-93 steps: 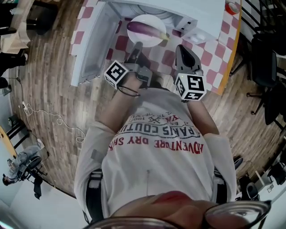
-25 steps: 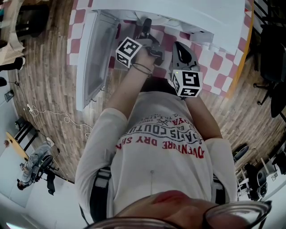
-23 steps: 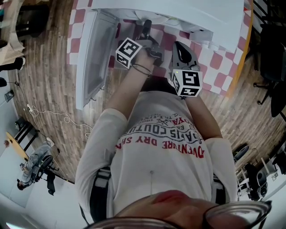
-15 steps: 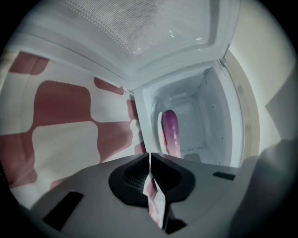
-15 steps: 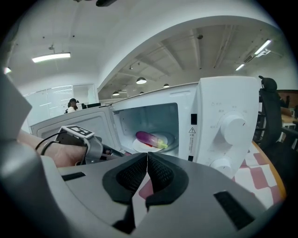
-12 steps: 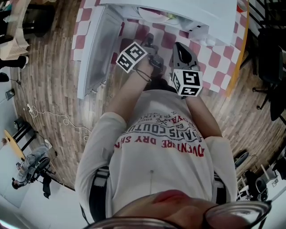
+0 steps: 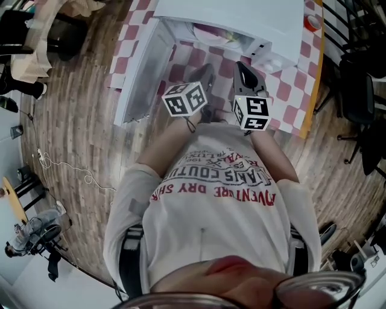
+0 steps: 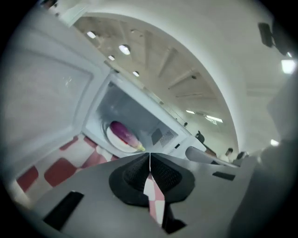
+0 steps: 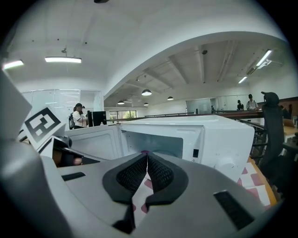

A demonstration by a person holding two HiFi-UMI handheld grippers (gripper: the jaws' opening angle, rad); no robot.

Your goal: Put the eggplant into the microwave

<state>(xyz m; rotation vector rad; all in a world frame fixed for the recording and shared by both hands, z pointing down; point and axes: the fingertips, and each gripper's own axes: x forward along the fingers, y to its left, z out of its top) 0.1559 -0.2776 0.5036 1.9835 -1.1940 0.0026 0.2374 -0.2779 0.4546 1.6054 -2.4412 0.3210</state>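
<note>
The purple eggplant (image 8: 123, 134) lies on a white plate (image 8: 114, 141) inside the white microwave (image 8: 153, 121), whose door (image 8: 44, 107) hangs open to the left. My left gripper (image 8: 150, 160) is shut with nothing between its pads, and it is held in front of the opening, apart from the eggplant. My right gripper (image 9: 147, 159) is shut and empty too, facing the open microwave (image 9: 219, 139) from a little further right. In the head view the left gripper (image 7: 204, 73) and right gripper (image 7: 241, 68) sit side by side below the microwave (image 7: 241, 18); its top hides most of the plate.
The microwave stands on a pink-and-white checkered table (image 7: 289, 90) with an orange edge at the right. Its open door (image 7: 145, 78) juts out on the left. A small red object (image 7: 312, 8) sits at the far right corner. Dark chairs (image 7: 356, 90) stand to the right.
My left gripper has drawn back out of the microwave, rolled and gone from open to shut. The eggplant stays on its plate inside. Both grippers have lifted a little.
</note>
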